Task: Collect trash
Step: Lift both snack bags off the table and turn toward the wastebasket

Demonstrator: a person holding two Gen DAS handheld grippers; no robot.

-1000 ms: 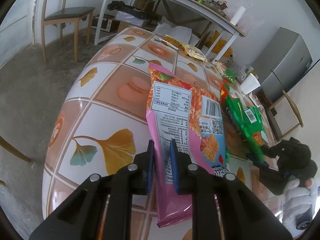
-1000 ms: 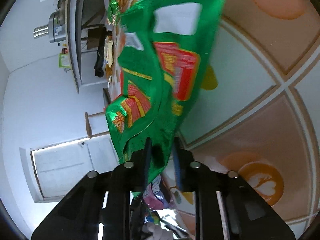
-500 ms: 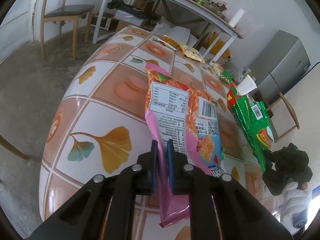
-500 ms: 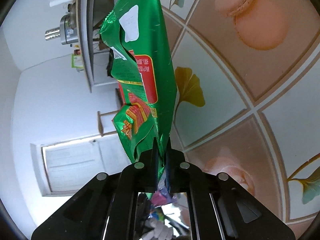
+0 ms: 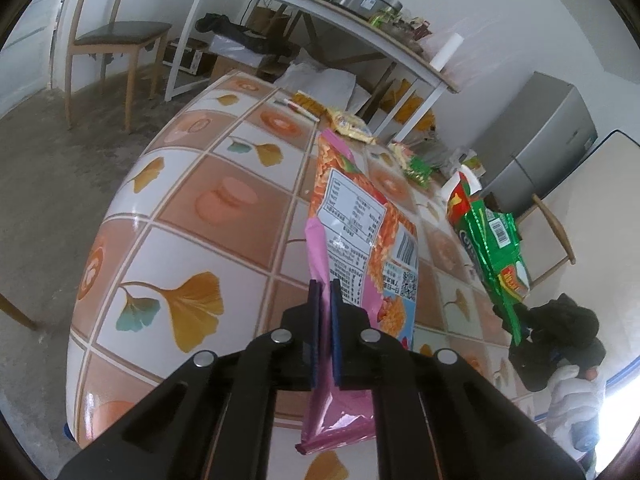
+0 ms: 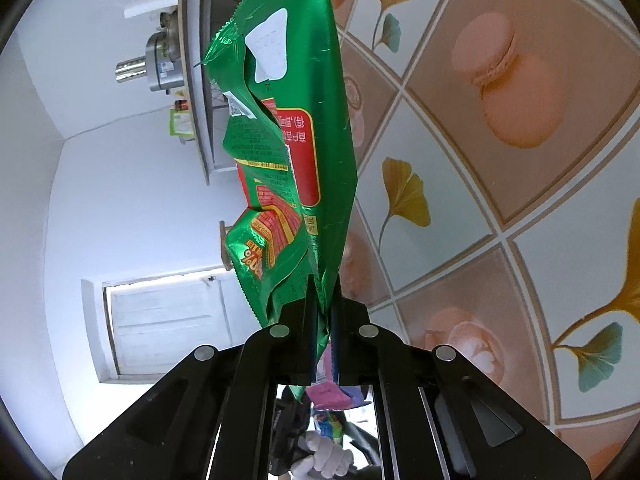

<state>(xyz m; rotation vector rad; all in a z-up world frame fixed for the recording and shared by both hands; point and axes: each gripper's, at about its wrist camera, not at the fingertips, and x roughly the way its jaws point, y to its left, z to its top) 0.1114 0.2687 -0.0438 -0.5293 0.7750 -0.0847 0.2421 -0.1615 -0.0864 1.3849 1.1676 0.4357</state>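
A pink and orange snack bag [image 5: 360, 216] rises off the tiled table [image 5: 180, 200], its lower edge pinched between the blue pads of my left gripper [image 5: 324, 284], whose jaws are closing tight on it. Its printed label faces me. To the right, a crumpled green snack bag [image 5: 492, 240] hangs above the table, held by the black right gripper [image 5: 514, 320] in a white-gloved hand [image 5: 572, 392]. In the right wrist view that green bag [image 6: 296, 120] stands up from my right gripper [image 6: 322, 280], which is shut on its lower edge, beside the table [image 6: 480, 200].
Several more wrappers lie farther along the table: a yellow one [image 5: 348, 122] and a small green one [image 5: 418, 168]. A wooden chair [image 5: 116, 36] stands at the left, a cluttered white side table [image 5: 320, 4] behind, and a grey cabinet [image 5: 548, 136] at the right.
The left jaws have closed onto the pink bag, which now stands steeper off the table. The right gripper closed on the green bag and lifted it; it now hangs edge-on.
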